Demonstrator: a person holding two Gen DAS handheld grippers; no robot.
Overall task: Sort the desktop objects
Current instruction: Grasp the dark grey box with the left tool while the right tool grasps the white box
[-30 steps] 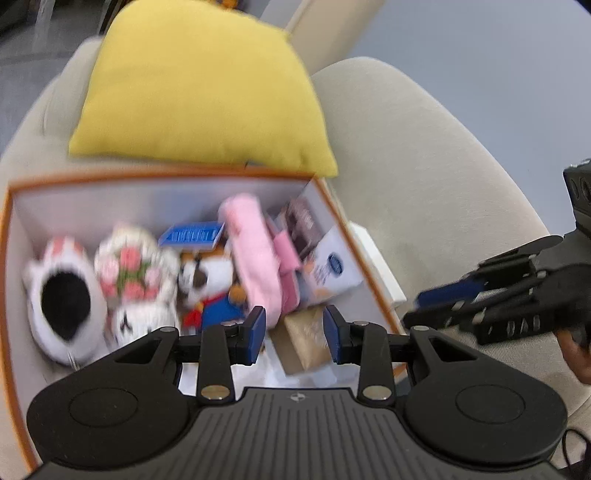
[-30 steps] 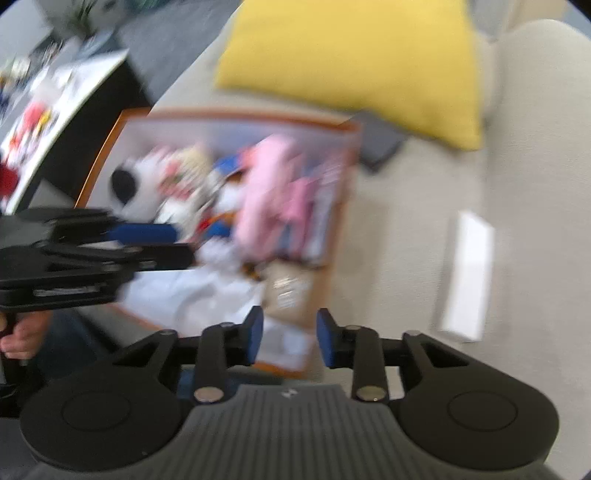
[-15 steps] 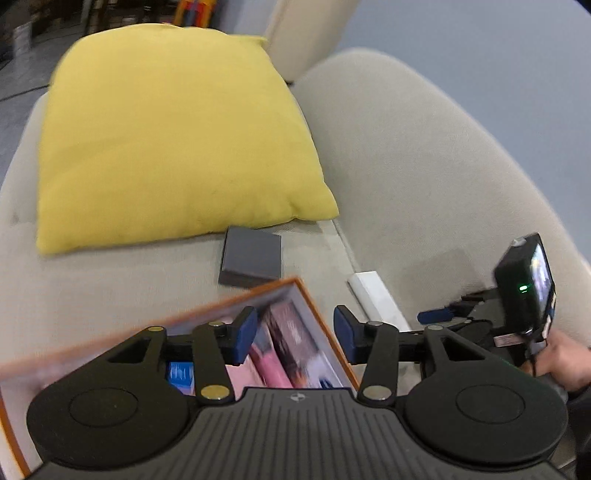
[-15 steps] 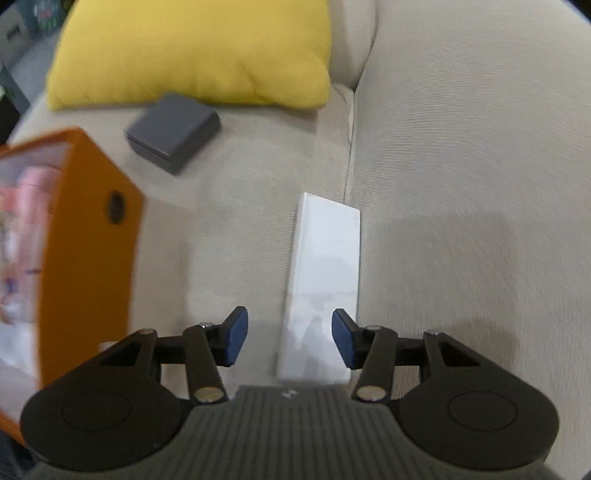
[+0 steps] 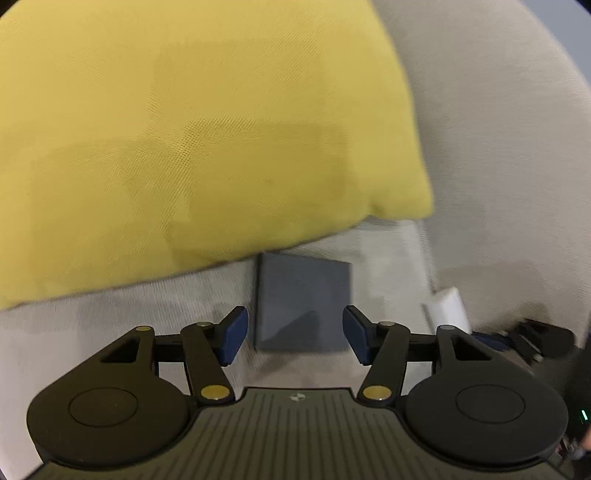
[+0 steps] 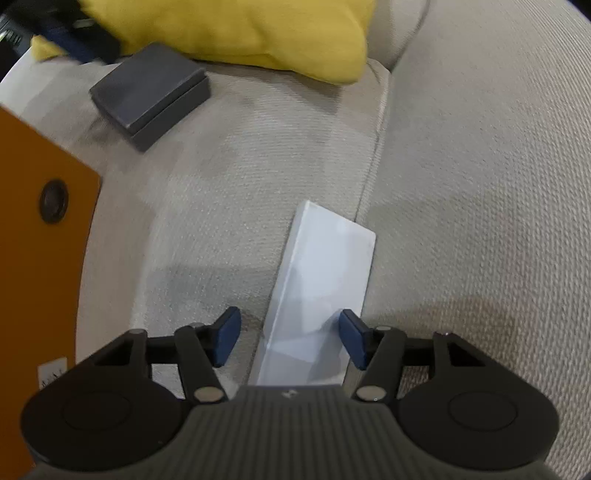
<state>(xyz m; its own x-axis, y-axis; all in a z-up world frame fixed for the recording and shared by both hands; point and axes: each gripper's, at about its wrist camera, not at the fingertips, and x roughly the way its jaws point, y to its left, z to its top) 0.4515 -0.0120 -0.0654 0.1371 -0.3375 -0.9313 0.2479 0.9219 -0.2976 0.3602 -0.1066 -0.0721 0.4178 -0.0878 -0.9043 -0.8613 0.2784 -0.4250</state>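
Note:
A flat dark grey box (image 5: 303, 299) lies on the beige sofa seat just below a yellow cushion (image 5: 192, 140). My left gripper (image 5: 295, 338) is open, its fingers on either side of the box's near end, not closed on it. A long white box (image 6: 317, 299) lies on the seat by the seam. My right gripper (image 6: 290, 339) is open and straddles the white box's near end. The grey box also shows in the right wrist view (image 6: 149, 92), and the white box's end in the left wrist view (image 5: 447, 310).
The orange wall of the storage box (image 6: 40, 236) stands at the left of the right wrist view. The sofa backrest (image 6: 480, 166) rises on the right. The yellow cushion (image 6: 236, 29) lies behind the grey box. The right gripper shows at the left view's right edge (image 5: 532, 339).
Both grippers moved away from the orange storage box to the sofa seat. The left came up to the grey box and opened wider; the right came down over the white box.

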